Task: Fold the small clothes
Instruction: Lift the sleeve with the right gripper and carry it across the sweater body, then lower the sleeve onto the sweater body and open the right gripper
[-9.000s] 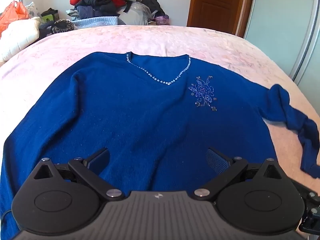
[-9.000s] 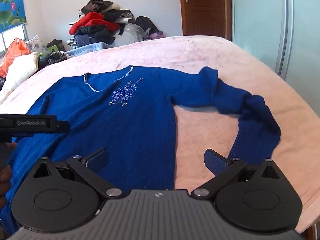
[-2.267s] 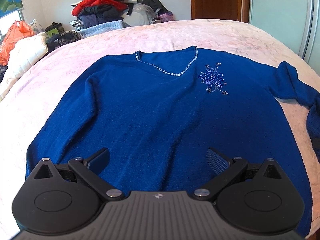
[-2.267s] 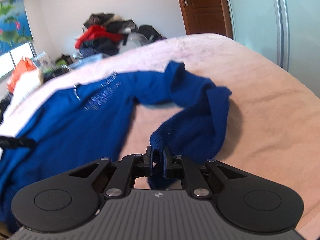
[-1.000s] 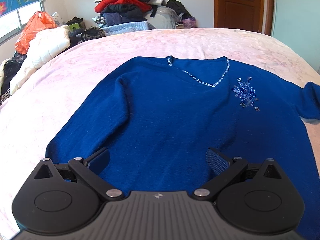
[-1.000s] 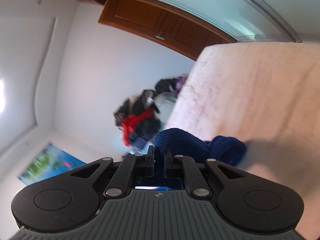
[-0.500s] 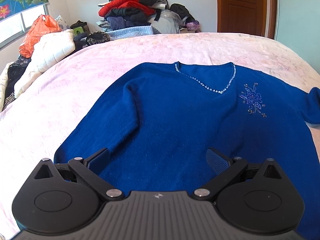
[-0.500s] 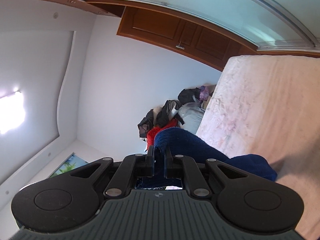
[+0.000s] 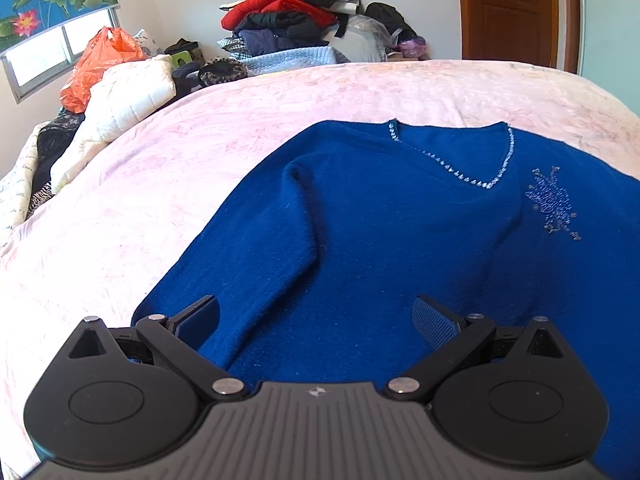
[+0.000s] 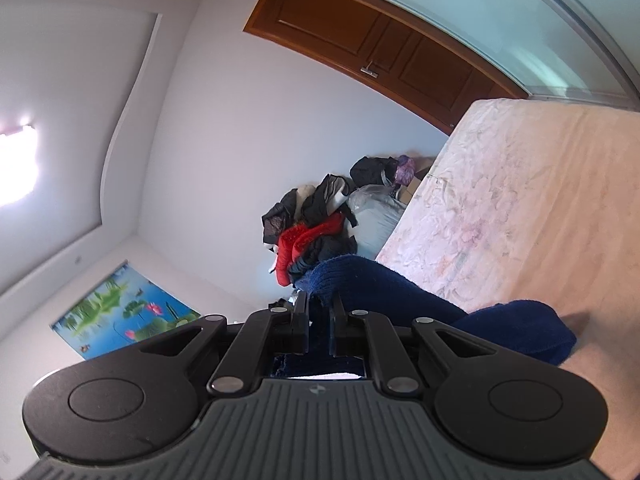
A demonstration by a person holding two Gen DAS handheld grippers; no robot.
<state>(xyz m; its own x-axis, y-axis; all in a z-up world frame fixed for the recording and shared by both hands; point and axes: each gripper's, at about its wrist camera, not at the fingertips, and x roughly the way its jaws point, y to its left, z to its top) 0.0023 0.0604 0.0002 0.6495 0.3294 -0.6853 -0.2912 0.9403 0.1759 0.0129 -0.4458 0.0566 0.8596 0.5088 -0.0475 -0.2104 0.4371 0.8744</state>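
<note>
Sweater flat, one sleeve pinched

Sweater (image 9: 380, 240) lies flat on the pink bed (image 9: 140, 200). The left gripper (image 9: 316, 316) hangs over it, jaws wide apart, holding nothing. Only the right view shows the right gripper (image 10: 319, 322) squeezed tight on the sleeve (image 10: 384, 288).

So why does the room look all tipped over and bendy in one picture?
In the right wrist view the camera is rolled sideways, so the bed climbs the right edge, the fisheye lens curves the door, and a bright glare whites out the left edge; in the left wrist view the sweater looks sharp and evenly lit, though the bed bulges.
</note>
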